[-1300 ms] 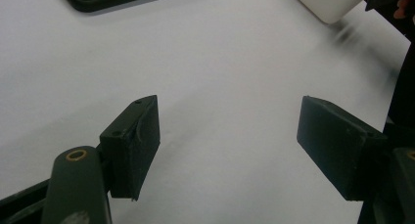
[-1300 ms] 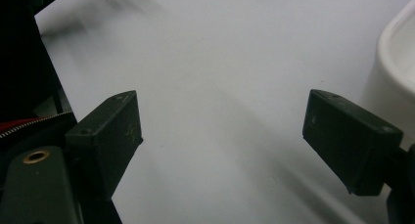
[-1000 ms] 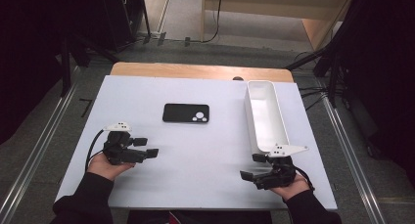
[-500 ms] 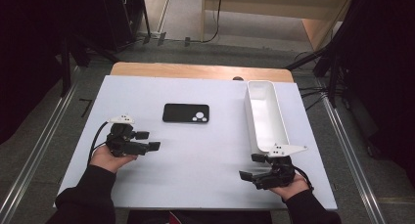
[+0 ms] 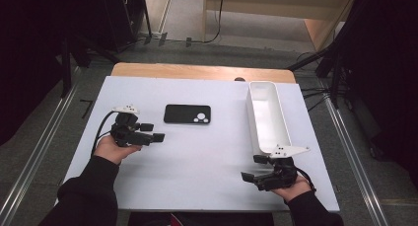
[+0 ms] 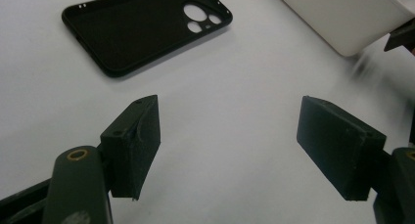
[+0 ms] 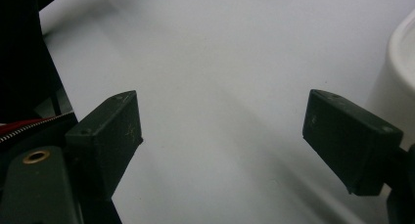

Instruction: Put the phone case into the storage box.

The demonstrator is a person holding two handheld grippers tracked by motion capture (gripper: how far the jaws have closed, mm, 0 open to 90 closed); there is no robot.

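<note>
Black rubber pads on the right gripper (image 5: 257, 172) stand wide apart with only bare table between them, so this gripper is open and carries nothing. It rests low at the near end of the white tray (image 5: 268, 118), on the near right part of the white table (image 5: 207, 181). I judge it is only waiting there, leaving the middle free for the other hand.

Farther in, the left gripper (image 5: 154, 133) is also open and empty. Its jaws point sideways toward the black phone case (image 5: 187, 114), which lies flat just beyond them and to the left of the tray, well apart from it. The case is touched by nothing. This placing suggests the left gripper is lining up for a grasp, with the jaws spread to take the case by its edges; the tray seems the likely destination.

The high view gives the whole layout: both hands, the case, and the long tray running away from the person. The left gripper view adds detail: the case (image 6: 147, 28) lies with its hollow inside facing up, camera cut-outs toward the tray (image 6: 342, 18). The right gripper view shows the curved tray wall (image 7: 399, 72) just beside its jaw.
</note>
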